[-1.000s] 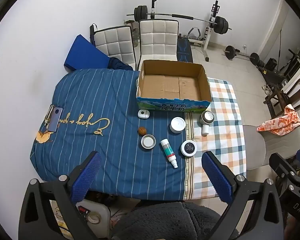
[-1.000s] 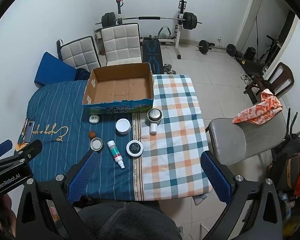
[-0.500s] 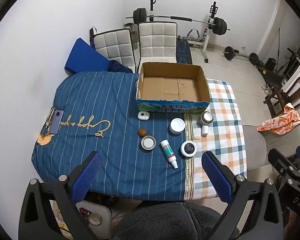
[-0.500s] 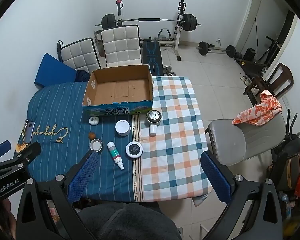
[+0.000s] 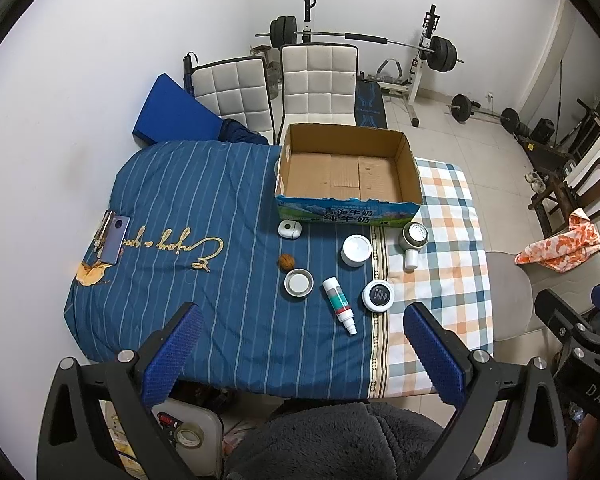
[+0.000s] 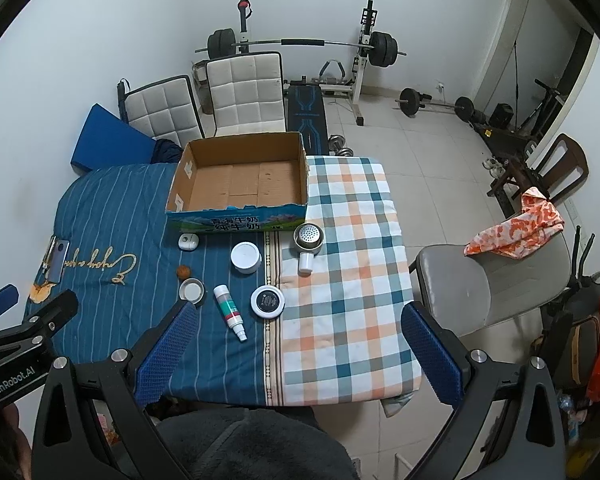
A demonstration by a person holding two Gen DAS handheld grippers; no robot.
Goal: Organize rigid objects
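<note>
An empty cardboard box [image 5: 348,172] [image 6: 242,182] stands at the table's far side. In front of it lie a white earbud case [image 5: 289,229], a white jar [image 5: 356,250], a lint shaver [image 5: 413,239], a brown ball [image 5: 286,261], a small tin [image 5: 298,283], a spray bottle [image 5: 339,305] and a round black-and-white jar [image 5: 377,295]. My left gripper [image 5: 300,352] and right gripper [image 6: 296,350] are both open and empty, held high above the table's near edge.
A phone on a clip [image 5: 114,234] lies at the table's left. Two white chairs [image 5: 318,80] stand behind the table, a grey chair [image 6: 464,284] to its right. A barbell rack [image 6: 300,44] stands by the back wall.
Both views have shifted slightly, as the grippers drift a little. Nothing on the table has moved.
</note>
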